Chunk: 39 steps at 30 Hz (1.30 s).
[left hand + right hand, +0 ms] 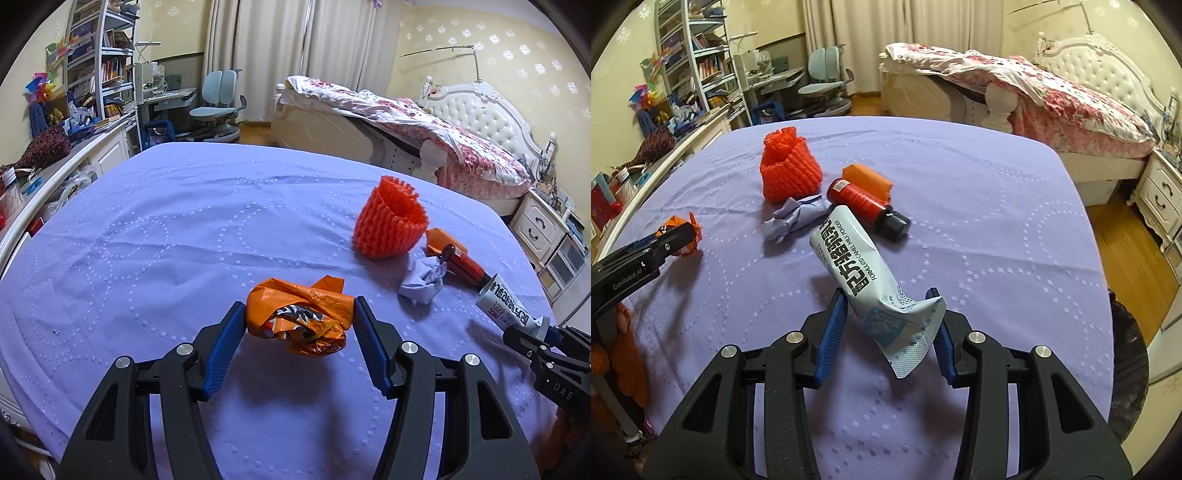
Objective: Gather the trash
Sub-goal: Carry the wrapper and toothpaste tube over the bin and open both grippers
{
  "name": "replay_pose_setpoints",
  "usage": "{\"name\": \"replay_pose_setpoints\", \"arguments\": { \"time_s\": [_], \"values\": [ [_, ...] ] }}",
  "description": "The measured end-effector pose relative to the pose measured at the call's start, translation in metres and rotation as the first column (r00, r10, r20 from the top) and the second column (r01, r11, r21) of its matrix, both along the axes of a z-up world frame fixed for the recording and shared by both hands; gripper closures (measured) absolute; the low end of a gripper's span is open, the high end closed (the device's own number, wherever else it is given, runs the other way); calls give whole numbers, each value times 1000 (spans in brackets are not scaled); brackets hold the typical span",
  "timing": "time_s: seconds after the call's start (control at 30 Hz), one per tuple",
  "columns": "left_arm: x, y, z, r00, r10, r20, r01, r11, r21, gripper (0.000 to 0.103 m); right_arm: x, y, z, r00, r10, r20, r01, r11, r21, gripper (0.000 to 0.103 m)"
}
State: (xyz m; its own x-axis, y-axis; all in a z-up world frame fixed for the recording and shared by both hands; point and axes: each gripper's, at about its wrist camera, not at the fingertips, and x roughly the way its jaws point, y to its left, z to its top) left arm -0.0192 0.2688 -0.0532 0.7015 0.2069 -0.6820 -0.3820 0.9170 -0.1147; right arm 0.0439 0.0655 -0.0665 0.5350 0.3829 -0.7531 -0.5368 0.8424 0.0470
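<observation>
Both claws are loaded: the left gripper (299,317) is clenched on the crumpled orange wrapper (299,319), lifted just above the purple sheet (147,229), and the right gripper (890,321) is pinching the white milk powder sachet (864,273) by its crimped end. The grip looks shallow, though that's hard to judge, so the sachet could slip. The red bottle (864,205), tissue wad (796,219) and foam net (788,173) are still farther back.

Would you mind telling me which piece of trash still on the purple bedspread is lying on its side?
The red bottle with the black cap lies tipped over beside the crumpled pale paper wad; the orange foam net sleeve stands upright.
</observation>
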Motion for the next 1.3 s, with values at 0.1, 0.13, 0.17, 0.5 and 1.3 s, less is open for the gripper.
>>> {"name": "replay_pose_setpoints", "arguments": {
  "time_s": [0.1, 0.13, 0.17, 0.5, 1.3],
  "values": [
    [-1, -7, 3, 1000, -16, 9, 16, 1000, -2, 43, 0, -13, 2, 1000, -30, 3, 30, 999, 12, 61],
    [-2, -12, 6, 1000, -26, 16, 26, 1000, 1, 43, 0, -20, 3, 999, -45, 3, 45, 999, 19, 61],
    [-3, -15, 7, 999, -33, 20, 33, 999, 2, 43, 0, -22, 4, 999, -51, 4, 51, 998, 21, 61],
    [-2, -65, 22, 987, -143, 79, 142, 990, 19, 43, -3, -77, 13, 985, -168, 28, 166, 984, 60, 61],
    [50, -252, 33, 856, -504, 116, 500, 864, 62, 43, 0, -243, 6, 855, -519, 20, 512, 849, 130, 60]
  ]
}}
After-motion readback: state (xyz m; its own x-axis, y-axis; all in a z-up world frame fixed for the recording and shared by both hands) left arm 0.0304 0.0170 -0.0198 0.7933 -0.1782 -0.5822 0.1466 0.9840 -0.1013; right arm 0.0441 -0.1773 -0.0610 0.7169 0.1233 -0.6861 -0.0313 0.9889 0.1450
